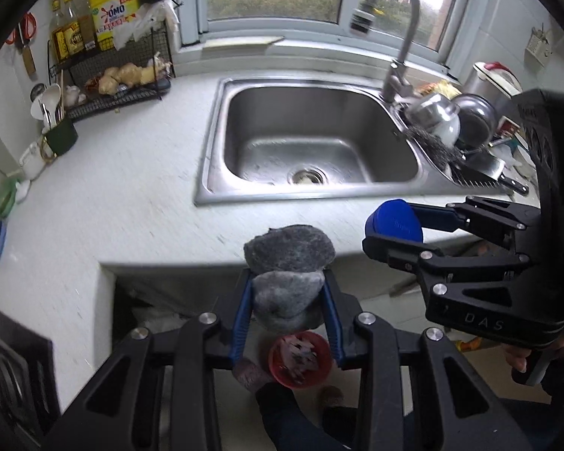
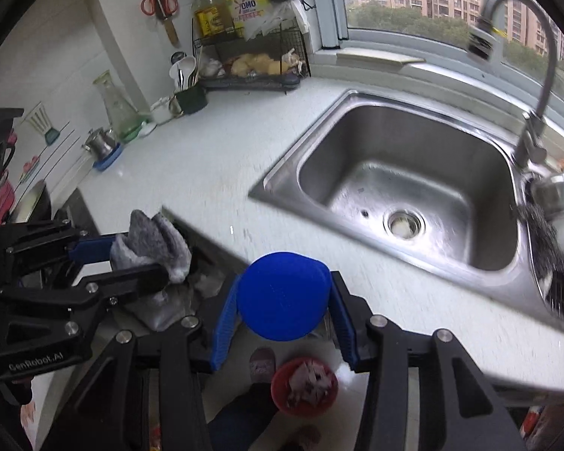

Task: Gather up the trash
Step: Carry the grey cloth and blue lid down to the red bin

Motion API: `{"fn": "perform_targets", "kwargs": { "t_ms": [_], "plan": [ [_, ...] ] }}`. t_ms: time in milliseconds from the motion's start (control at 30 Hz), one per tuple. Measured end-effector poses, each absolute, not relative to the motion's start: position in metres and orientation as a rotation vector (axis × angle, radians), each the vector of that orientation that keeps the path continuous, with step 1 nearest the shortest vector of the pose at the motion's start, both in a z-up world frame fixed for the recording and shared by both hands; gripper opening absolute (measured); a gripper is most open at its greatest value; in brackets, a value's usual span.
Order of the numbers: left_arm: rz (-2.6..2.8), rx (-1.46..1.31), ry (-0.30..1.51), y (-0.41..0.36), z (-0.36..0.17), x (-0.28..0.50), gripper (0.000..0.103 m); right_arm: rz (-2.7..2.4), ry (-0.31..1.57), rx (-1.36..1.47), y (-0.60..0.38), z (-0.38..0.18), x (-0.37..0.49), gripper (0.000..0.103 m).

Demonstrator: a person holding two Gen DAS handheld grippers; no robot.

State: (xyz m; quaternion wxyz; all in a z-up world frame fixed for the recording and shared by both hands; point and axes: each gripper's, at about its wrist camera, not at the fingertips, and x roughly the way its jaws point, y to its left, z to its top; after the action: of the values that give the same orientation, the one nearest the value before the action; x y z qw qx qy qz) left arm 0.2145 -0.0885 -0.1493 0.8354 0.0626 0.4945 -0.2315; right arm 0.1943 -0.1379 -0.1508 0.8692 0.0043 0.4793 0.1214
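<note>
Trash sits in both grippers above the front edge of a pale kitchen countertop. The left gripper is clenched on a crumpled grey cloth, its blue-lined fingers pressing the wad from both sides; the upper fold of the cloth bulges past the fingertips. The right gripper is clamped on a round blue lid, held by its edges between the blue pads. In the left wrist view the right gripper appears to the right of the cloth, with the lid at its tip, and a hand wraps its handle. In the right wrist view the left gripper shows to the left, with the cloth pinched in it. Both loads hang just off the counter's front edge, over the floor. Directly below, on the floor, stands a small red bin with scraps of paper inside; a slippered foot is just beside it. Behind the grippers a steel sink is set in the counter, with a curved tap at its right rear corner. A wire rack with bottles stands in the far left corner under the window.
</note>
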Motion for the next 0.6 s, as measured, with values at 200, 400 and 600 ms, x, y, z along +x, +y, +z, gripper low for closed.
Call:
{"fn": "perform_targets", "kwargs": {
  "t_ms": [200, 400, 600],
  "plan": [
    [-0.489, 0.106, 1.144, -0.107, -0.196, 0.169, 0.032, 0.236, 1.064, 0.032, -0.152, -0.184, 0.156, 0.044],
    [-0.505, 0.047, 1.266, -0.111, -0.278, 0.138, 0.032, 0.226, 1.153, 0.035, -0.156, -0.257, 0.122, 0.044],
    [-0.479, 0.022, 1.376, -0.105, -0.408, 0.126, 0.032, 0.226, 1.248, 0.080, -0.158, -0.369, 0.117, 0.044]
  ]
}}
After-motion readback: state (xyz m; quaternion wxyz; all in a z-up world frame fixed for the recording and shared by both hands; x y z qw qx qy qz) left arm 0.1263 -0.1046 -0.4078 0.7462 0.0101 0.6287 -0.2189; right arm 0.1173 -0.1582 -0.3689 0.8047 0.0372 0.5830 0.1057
